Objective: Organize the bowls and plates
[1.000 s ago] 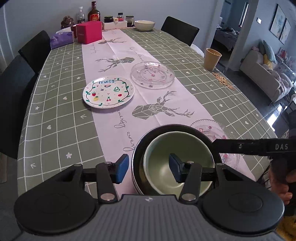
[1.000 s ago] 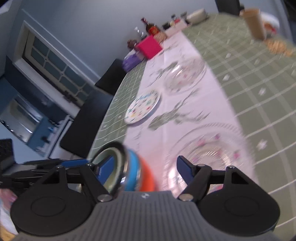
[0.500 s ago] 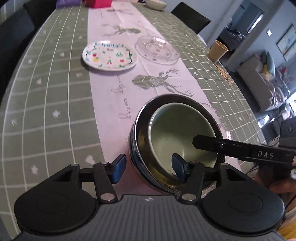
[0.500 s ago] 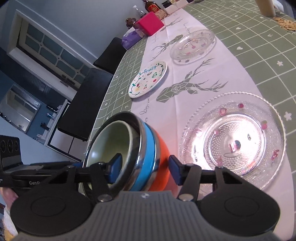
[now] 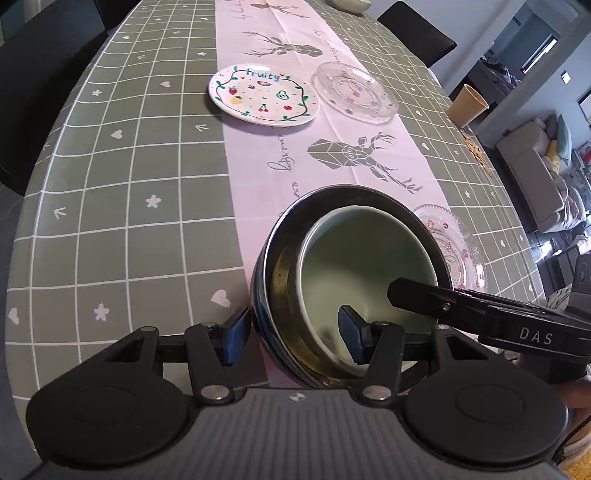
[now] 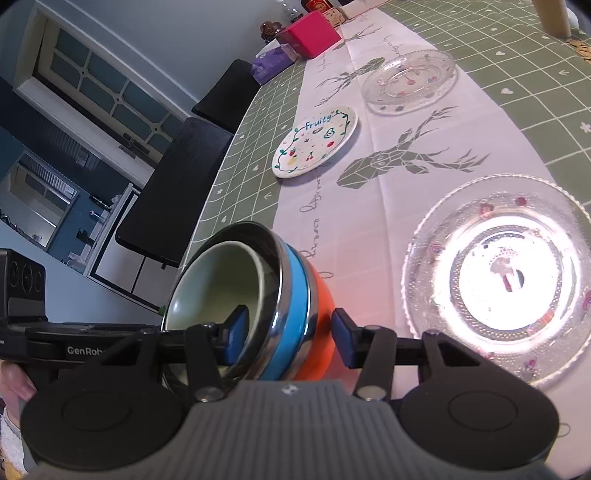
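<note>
Left wrist view: left gripper (image 5: 293, 334) jaws apart, straddling the near rim of the nested bowls (image 5: 351, 280).

Right wrist view: right gripper (image 6: 286, 334) jaws apart, astride the bowls' wall; glass plate (image 6: 498, 277) just right.

Quick count of what's on the table. Plates: three total, two clear glass plates with little coloured dots, one far up the runner (image 5: 354, 92) and one near the edge (image 6: 498, 277), plus one white ceramic plate with "Fruity" lettering and fruit drawings (image 5: 263, 95).

Bowls: a nested stack of what looks like three, a pale green ceramic bowl (image 5: 365, 273) sitting inside a steel-rimmed blue bowl (image 6: 291, 314), with an orange bowl (image 6: 319, 317) underneath. One more white bowl (image 5: 349, 4) sits at the far end.

One tan paper cup (image 5: 467, 105), one pink box (image 6: 314, 33), one purple tissue pack (image 6: 271, 64), two black chairs (image 6: 177, 192).
</note>
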`<control>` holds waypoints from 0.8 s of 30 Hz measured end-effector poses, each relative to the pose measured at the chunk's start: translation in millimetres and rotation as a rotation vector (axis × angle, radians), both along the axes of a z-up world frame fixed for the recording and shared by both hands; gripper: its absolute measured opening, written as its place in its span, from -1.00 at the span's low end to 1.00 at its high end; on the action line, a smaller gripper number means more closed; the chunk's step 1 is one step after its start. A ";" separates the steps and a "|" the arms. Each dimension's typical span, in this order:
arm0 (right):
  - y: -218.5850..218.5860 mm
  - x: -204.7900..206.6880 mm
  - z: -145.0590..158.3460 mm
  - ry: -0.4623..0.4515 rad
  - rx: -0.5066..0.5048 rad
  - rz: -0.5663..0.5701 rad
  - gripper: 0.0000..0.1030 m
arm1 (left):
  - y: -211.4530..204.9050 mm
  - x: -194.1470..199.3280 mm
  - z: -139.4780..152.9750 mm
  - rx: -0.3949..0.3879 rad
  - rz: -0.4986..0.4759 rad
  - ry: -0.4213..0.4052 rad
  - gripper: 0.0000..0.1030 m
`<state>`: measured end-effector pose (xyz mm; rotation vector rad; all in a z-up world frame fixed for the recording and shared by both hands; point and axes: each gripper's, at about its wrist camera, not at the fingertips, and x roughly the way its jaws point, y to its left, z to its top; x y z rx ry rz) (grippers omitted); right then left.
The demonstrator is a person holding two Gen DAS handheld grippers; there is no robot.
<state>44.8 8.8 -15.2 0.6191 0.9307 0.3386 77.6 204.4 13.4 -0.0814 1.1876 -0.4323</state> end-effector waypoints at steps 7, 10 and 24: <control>-4.0 -0.4 7.3 -0.030 -0.015 0.032 0.02 | 1.5 -10.2 21.4 0.123 0.011 -0.183 0.24; -16.0 -1.6 11.6 -0.050 0.000 0.018 0.09 | 1.8 -9.1 27.3 0.129 0.028 -0.208 0.28; -65.4 -2.2 44.1 -0.094 -0.107 -0.018 0.33 | -47.2 -1.2 61.8 0.197 -0.002 -0.352 0.32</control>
